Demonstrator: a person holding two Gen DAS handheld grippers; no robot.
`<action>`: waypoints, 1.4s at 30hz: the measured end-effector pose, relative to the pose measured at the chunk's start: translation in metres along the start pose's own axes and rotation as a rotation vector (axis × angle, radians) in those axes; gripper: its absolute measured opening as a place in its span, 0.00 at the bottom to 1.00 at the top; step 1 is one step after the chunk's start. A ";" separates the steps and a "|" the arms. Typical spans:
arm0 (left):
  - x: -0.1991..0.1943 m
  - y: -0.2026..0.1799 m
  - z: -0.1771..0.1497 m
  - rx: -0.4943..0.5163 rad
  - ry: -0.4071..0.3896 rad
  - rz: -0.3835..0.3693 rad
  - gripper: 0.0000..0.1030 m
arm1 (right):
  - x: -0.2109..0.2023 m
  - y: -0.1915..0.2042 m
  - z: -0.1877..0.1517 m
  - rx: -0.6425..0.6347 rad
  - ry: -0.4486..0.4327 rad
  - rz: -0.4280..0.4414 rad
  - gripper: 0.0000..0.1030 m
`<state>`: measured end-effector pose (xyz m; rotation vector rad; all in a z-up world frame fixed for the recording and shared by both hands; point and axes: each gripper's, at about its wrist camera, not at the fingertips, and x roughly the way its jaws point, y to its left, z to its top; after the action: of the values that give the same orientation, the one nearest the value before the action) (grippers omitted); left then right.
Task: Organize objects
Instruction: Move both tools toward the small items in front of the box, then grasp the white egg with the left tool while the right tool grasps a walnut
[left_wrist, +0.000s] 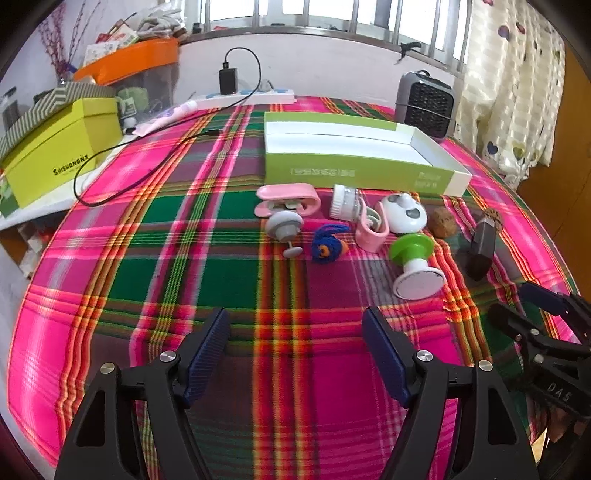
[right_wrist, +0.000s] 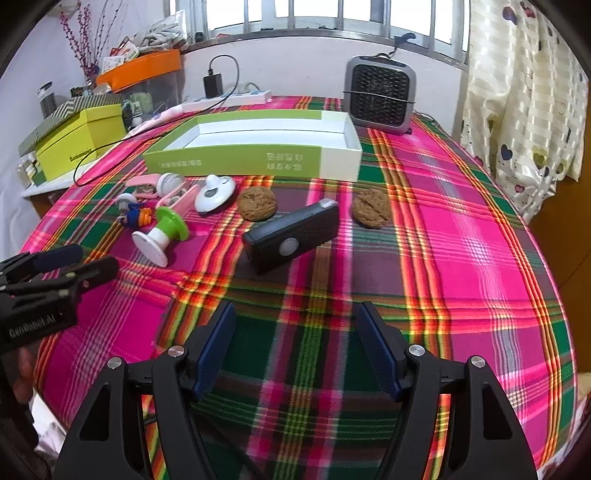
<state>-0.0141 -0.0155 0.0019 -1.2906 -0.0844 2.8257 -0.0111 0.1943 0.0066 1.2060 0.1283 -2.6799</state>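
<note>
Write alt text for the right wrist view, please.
The open right gripper hovers empty over a plaid tablecloth, facing a black rectangular device lying between two walnuts. Behind sits an empty green-and-white box; small toys cluster left.

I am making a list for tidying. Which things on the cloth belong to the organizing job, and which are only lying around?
For the job:
open green box
black sensor device
two walnuts
green-and-white suction knob
pink clips
knitted toy

Just around:
small heater
power strip
yellow-green shoebox
orange-lidded bin
</note>
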 end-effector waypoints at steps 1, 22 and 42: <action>-0.001 0.002 0.000 -0.006 -0.001 -0.008 0.72 | 0.000 -0.003 0.000 0.004 0.001 -0.003 0.66; 0.023 0.030 0.033 -0.050 0.003 -0.025 0.70 | 0.025 -0.055 0.033 0.048 0.056 -0.074 0.66; 0.035 0.032 0.049 -0.016 0.024 -0.055 0.68 | 0.048 -0.056 0.060 0.000 0.063 -0.018 0.60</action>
<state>-0.0744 -0.0474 0.0056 -1.3041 -0.1400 2.7693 -0.0978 0.2321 0.0101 1.2956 0.1498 -2.6582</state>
